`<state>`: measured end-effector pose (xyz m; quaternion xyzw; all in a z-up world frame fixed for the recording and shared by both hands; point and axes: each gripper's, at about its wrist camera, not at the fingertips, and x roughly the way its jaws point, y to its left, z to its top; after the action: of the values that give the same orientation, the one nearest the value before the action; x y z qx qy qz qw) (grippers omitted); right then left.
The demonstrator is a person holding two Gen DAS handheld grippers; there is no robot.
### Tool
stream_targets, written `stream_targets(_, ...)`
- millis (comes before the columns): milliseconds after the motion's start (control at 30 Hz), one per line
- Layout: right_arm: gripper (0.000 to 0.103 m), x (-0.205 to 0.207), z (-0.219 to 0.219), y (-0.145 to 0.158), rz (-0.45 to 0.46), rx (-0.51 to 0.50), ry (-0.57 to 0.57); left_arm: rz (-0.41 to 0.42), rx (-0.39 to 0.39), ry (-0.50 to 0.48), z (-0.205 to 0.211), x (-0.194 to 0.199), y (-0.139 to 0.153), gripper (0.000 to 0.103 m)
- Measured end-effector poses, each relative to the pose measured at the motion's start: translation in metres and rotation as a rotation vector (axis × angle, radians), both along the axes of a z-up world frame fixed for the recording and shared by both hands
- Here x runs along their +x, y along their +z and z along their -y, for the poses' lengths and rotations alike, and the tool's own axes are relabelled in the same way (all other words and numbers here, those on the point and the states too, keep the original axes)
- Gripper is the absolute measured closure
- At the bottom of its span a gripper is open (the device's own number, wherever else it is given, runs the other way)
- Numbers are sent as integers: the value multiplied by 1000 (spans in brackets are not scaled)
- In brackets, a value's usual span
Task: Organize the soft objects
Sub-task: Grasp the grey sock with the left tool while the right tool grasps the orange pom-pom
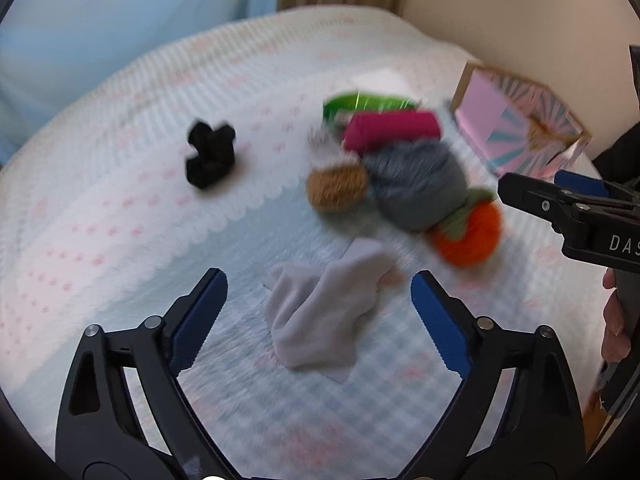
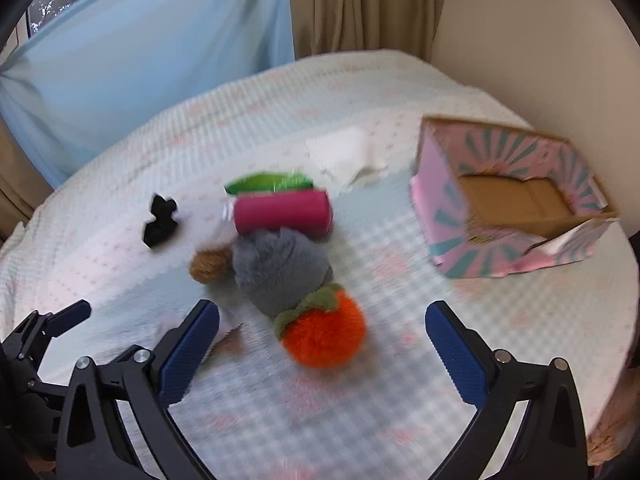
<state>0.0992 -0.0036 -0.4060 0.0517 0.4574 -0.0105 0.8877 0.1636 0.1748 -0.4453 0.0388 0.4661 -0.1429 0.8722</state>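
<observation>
Surface: a bed (image 2: 400, 400) under a pale quilted cover, blue-and-white check near the cameras, white with small pink marks farther off, a scalloped seam between the two.
Room: a light blue curtain (image 2: 160, 60) at far left, a beige drape (image 2: 360, 4) beside it, a cream wall (image 2: 520, 40) at right; a strip of window shows top left in the right wrist view.
Box: a pink and teal box (image 2: 508, 204) sits open on the right side of the bed, brown inside, nothing seen in it.
Pile: mid-bed, touching one another, a green item (image 2: 268, 183), a magenta roll (image 2: 284, 214), a grey plush (image 2: 280, 268), a tan ball (image 2: 210, 266) and an orange plush (image 2: 324, 336) with green leaves.
Black item: a black scrunchie (image 1: 210, 154) lies alone, left of the pile.
White cloth: a folded one (image 2: 344, 156) lies behind the pile.
Sock: a white sock (image 1: 324, 320) lies on the check, nearest the left gripper.
Left gripper (image 1: 319, 312): fingers wide, the sock seen between them, not gripped.
Right gripper (image 2: 322, 348): fingers wide, holding nothing, the orange plush between them in view.
Sharpness: both views are blurred.
</observation>
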Motion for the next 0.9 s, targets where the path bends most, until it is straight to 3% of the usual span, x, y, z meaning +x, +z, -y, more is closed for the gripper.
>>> stream_targets(200, 8, 25, -13, -56, -35, -28, 36, -64, -8, 1, 3, 10, -46, 19)
stream_targets(267, 18, 29, -14, -67, -49, -37, 48, -88, -5, -7, 6, 11, -57, 28)
stream_targets(467, 39, 34, -12, -83, -85, -53, 76, -84, 35, -4, 17, 5, -65, 32)
stream_targets(533, 47, 34, -11, -85, -97, -46, 85, -92, 24, 4, 18, 5, -64, 40)
stream_targets(600, 53, 34, -10, -84, -96, -42, 91, -94, 23, 1, 21, 5, -63, 58)
stream_targets(767, 63, 35, -8, -81, -94, -37, 104, -95, 38, -9, 25, 8, -59, 90)
stream_targets(900, 65, 32, -4, -78, -89, -24, 98, -107, 29, -5, 25, 10, -54, 93)
